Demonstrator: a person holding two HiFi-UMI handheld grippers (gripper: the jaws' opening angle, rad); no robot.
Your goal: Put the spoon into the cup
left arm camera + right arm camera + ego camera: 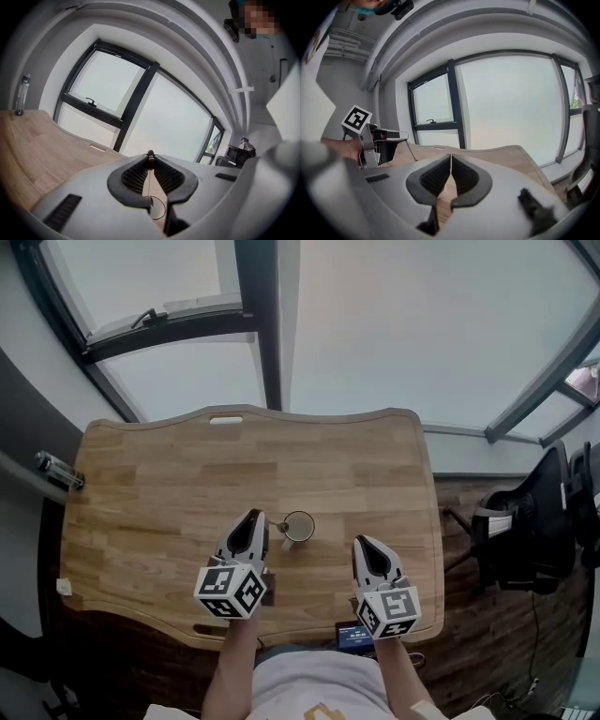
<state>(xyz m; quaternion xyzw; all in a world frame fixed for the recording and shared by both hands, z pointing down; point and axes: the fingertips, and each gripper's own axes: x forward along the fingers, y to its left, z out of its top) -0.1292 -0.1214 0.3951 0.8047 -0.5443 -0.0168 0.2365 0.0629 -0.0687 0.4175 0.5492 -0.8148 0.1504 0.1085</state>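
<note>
Facing big window (375, 324), wooden table (150, 493) bears cup (299, 526); office chair (525, 535) at right.

the light wooden table (159, 512), wavy at its edges, carried a small pale round cup (299, 526) near the middle, and a clear bottle (56, 470) stood at its left edge.

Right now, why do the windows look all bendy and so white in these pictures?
Left gripper view: the wide lens bends the window frame into curves and leaves black corners. Right gripper view: the same bending, and the glass glows plain white with daylight, so nothing outside shows. Head view: the table is softly, evenly lit.
</note>
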